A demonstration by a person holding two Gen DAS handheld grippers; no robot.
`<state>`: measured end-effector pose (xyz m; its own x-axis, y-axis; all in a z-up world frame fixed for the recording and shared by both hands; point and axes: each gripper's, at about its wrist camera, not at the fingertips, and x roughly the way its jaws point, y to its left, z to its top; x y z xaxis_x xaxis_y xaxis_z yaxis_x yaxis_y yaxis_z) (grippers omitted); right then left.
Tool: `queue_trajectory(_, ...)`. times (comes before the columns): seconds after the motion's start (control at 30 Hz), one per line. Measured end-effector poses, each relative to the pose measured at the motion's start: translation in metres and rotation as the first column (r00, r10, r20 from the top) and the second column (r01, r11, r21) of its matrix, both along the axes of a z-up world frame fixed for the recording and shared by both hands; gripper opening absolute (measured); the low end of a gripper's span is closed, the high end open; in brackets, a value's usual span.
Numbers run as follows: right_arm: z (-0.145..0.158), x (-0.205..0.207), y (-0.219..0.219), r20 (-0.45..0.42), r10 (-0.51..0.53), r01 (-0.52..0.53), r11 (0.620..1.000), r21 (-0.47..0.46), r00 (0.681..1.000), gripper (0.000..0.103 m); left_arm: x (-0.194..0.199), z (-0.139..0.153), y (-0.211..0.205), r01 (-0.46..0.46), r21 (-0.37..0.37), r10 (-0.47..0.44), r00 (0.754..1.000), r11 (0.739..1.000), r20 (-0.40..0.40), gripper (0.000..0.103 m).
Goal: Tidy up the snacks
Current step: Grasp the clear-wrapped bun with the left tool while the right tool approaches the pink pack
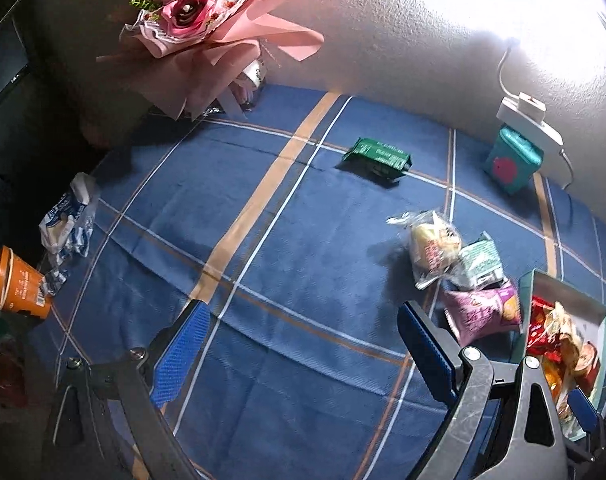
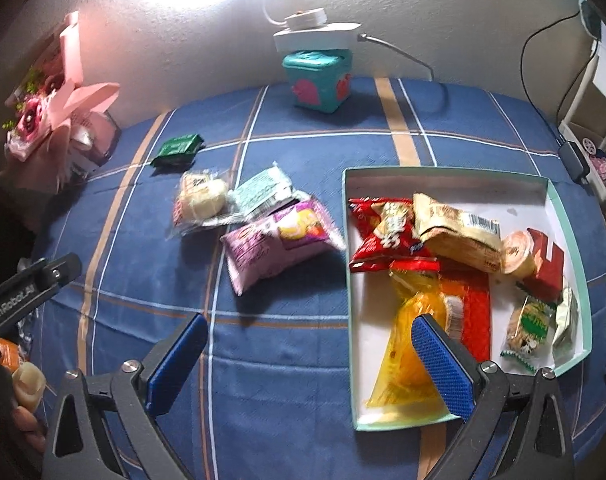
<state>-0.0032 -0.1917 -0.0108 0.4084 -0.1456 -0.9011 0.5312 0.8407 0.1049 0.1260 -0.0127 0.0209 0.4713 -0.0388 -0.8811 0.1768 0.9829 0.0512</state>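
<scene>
Blue plaid tablecloth (image 2: 287,360) under lamp glare, four snacks not yet in the box (image 2: 447,174). Both grippers gape wide, empty. The pink chip bag (image 2: 279,246) lies just ahead of the right gripper (image 2: 309,364), slightly left, long axis slanting up-right; it's beyond the left gripper's (image 1: 303,346) right finger, so either could reach.

Snacks partly sorted into a box (image 2: 567,216) on the blue cloth.
The open mint-rimmed box holds red, tan, yellow and green packets; a purple bag (image 2: 279,240), a pale-green packet (image 2: 263,192) and a clear-wrapped bun (image 2: 203,200) lie clustered beside it, a dark green packet (image 2: 178,149) apart.
</scene>
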Motion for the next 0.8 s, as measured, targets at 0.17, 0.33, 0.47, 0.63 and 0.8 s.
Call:
queue_trajectory(0.17,0.003,0.006,-0.015,0.026,-0.017,0.018,1.000,-0.007,1.000,0.103,0.007,0.001,-0.009,0.029,-0.032,-0.029,1.000,0.999,0.006,0.095)
queue_trajectory(0.33,0.001,0.016,-0.021,0.043,-0.013,0.014,1.000,-0.008,0.999,0.103,0.012,-0.002,-0.024,0.065,-0.055,-0.065,0.998,0.996,0.007,0.095)
queue_trajectory(0.47,-0.003,0.023,-0.021,0.044,-0.002,0.003,1.000,-0.009,0.999,0.103,0.013,-0.007,-0.033,0.084,-0.058,-0.084,0.996,0.995,0.000,0.095)
queue_trajectory(0.63,-0.010,0.032,-0.020,0.036,0.006,-0.006,1.000,-0.007,0.999,0.103,0.013,-0.008,-0.044,0.106,-0.056,-0.106,0.994,0.993,0.003,0.095)
queue_trajectory(0.8,-0.012,0.038,-0.022,0.043,0.003,-0.003,1.000,-0.003,0.999,0.103,0.018,-0.014,-0.054,0.121,-0.049,-0.121,0.993,0.991,0.000,0.095)
